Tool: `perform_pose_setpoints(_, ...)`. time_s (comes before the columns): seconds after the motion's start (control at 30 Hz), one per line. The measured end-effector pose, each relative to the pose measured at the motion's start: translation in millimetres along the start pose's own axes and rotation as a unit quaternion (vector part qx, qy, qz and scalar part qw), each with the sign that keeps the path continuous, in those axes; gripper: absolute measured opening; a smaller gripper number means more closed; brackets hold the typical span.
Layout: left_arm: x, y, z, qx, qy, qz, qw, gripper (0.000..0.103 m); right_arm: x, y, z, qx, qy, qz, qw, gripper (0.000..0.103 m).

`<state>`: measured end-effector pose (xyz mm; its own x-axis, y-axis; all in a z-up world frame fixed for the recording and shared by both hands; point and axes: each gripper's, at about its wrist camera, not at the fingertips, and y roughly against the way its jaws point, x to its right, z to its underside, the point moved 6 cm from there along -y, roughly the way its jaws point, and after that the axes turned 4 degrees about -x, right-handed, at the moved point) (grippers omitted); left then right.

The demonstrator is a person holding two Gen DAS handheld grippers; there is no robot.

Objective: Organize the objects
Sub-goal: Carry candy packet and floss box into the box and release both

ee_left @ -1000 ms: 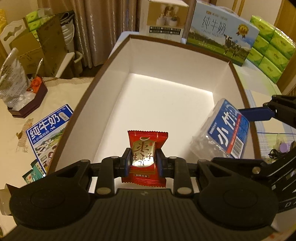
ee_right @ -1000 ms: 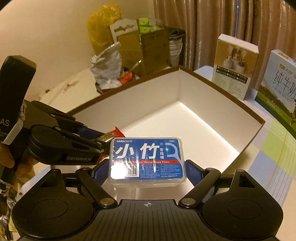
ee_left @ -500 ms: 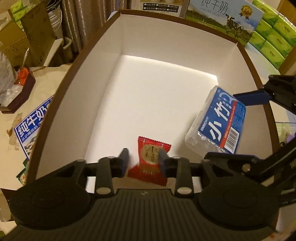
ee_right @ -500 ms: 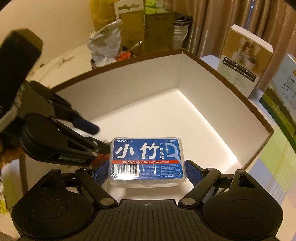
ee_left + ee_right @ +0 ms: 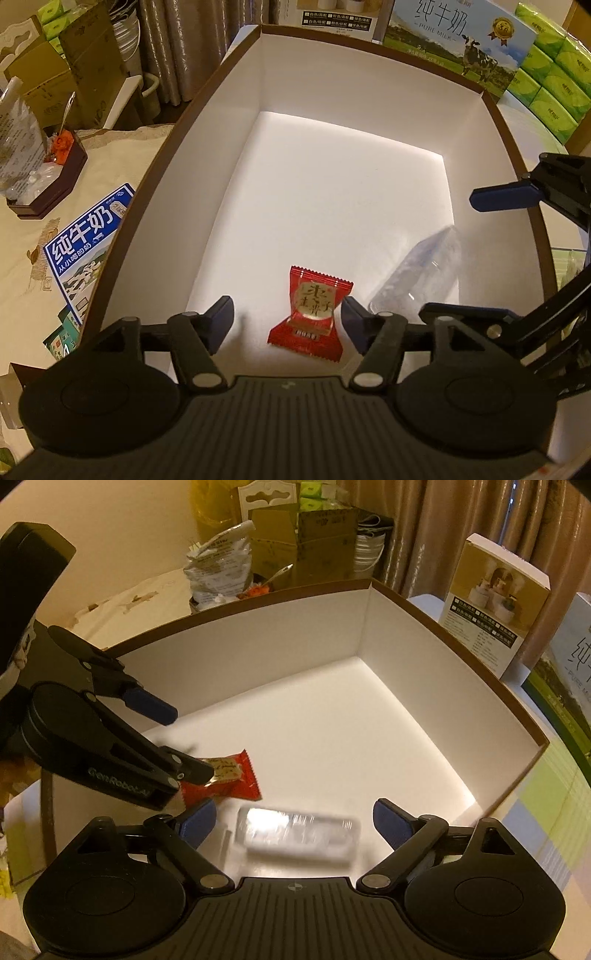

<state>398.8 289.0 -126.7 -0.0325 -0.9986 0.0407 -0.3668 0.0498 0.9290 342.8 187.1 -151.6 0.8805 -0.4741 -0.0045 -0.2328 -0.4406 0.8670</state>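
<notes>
**A:** Progress first, biggest thing down. How far along?

**B:** The brown-rimmed white box now has two things on its floor, both near the corner closest to the grippers: the clear floss-pick case, blurred and apparently just coming to rest, and the red candy packet just beside it. Most of the floor is bare.

**A:** And the fingers?

**B:** Both sets released. The left gripper has just been opening its jaws; the packet lies between them, clear of both pads. The right gripper has also just widened, and the case sits below it with a gap on each side.

**A:** What's left?

**B:** Outside the box I can see a blue milk carton lying flat on the cloth by the left wall. Whether it belongs in the box, I can't tell.

**A:** Room to move?

**B:** Tight between the two grippers: they hang close together over one corner, the left one's arm reaching right over the packet in the right wrist view. I'd lift straight up before swinging outward, since the walls stand tall on every side. The far half of the box is wide open.
</notes>
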Motion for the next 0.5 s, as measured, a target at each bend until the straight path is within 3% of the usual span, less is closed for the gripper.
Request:
perform_pose_setpoints(0.23,3.7,21.0,7.0,0.011,-0.001,0.005,0.9999,0.072,-3.7,19.4,5.0,0.011,-0.005,-0.005,1.0,0.092)
perform_pose_setpoints(0.5,9.9,42.9,12.5,0.024,0.003,0.008,0.9997,0.073,-14.1,38.2,11.9,0.023,-0.015,-0.006,1.0,0.093)
